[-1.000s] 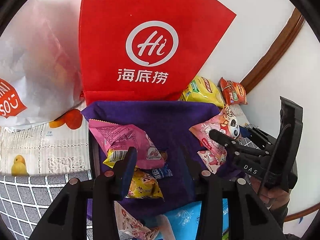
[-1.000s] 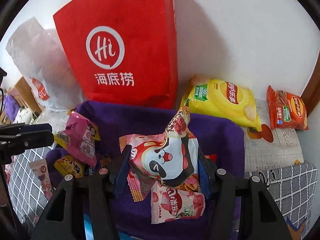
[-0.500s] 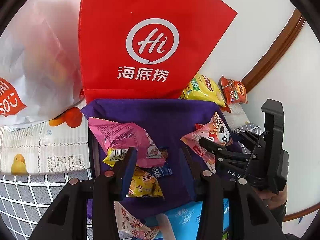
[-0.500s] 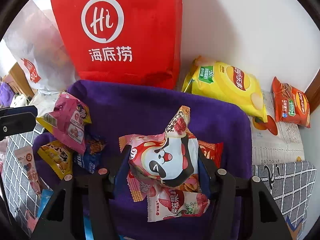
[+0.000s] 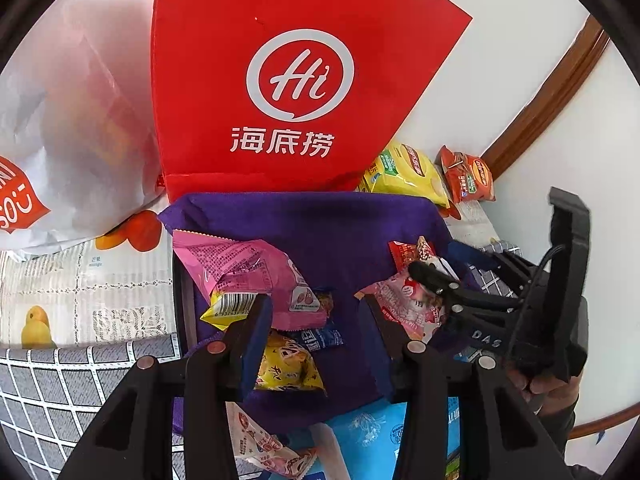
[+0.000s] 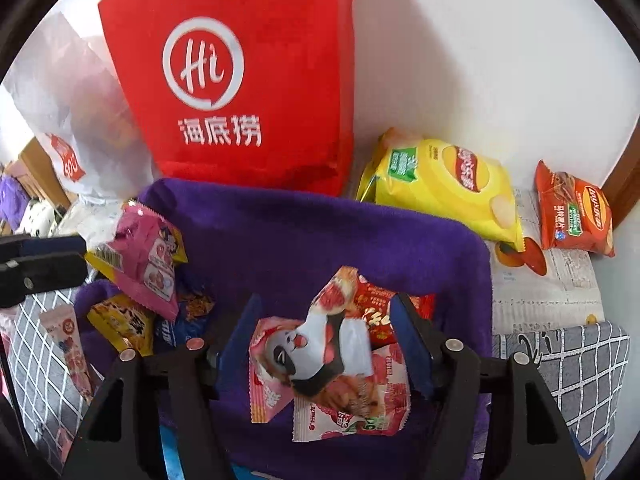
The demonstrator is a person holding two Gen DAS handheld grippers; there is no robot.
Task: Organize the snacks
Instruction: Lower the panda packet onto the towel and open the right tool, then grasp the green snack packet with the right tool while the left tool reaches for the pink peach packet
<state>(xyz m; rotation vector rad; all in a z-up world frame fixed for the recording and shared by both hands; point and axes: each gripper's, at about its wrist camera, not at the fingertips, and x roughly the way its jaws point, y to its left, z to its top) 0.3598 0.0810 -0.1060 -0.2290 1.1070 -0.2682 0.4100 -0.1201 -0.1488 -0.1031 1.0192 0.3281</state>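
Right tool (image 6: 326,344) opening, panda packet (image 6: 320,354) dropped (cloth edge (image 6: 476,264) near).

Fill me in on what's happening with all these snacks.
A person is sorting snack packets onto a purple cloth. The right gripper is opening around a penguin-print packet, letting it settle on other packets there. The left gripper hovers open over a pink packet, holding nothing.
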